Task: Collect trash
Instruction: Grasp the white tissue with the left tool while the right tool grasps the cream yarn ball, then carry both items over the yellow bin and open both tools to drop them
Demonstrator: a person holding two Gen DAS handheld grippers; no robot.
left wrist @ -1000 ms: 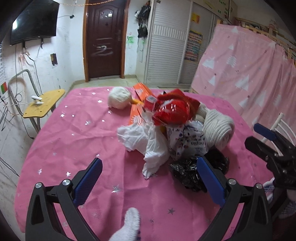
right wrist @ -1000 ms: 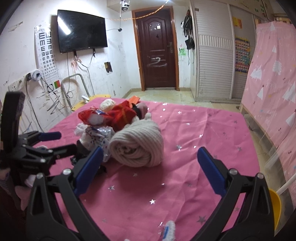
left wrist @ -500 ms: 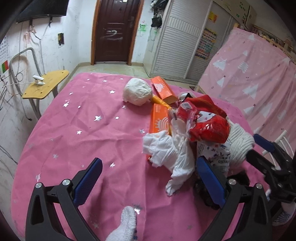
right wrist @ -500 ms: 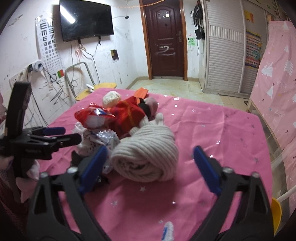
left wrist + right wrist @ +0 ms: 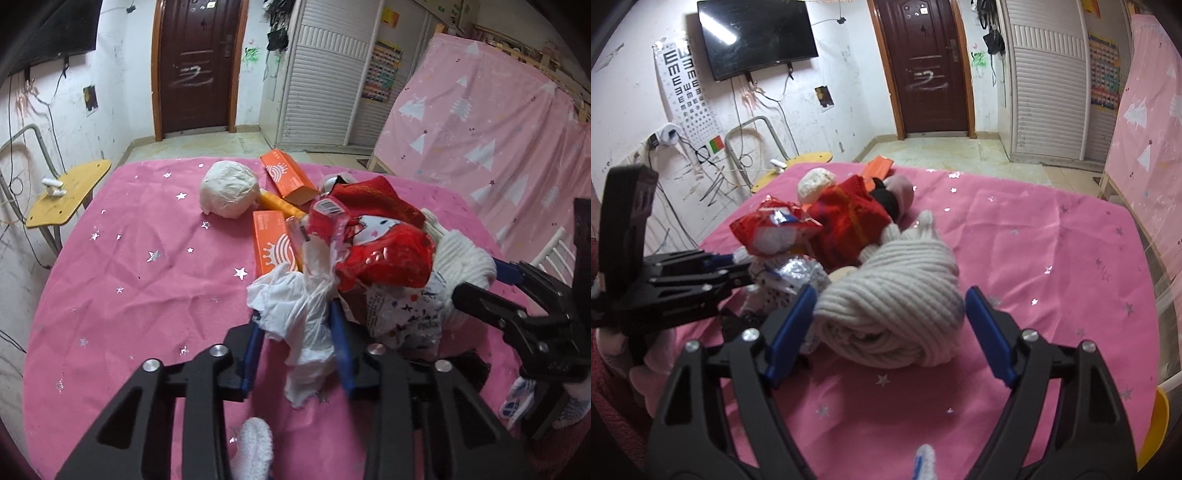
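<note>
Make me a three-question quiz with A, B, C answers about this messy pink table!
1. Where is the white paper ball?
A. beside the orange boxes
B. on the floor
C. on the yellow chair

2. How many orange boxes can you count?
A. one
B. two
C. five

3. What is between the fingers of the left gripper?
A. a white plastic bag
B. a banana
C. nothing

Answers:
1 A: it lies on the pink tablecloth next to the boxes.
2 B: one lies near the ball, one further back.
3 A: the closing blue pads flank the crumpled bag.
</note>
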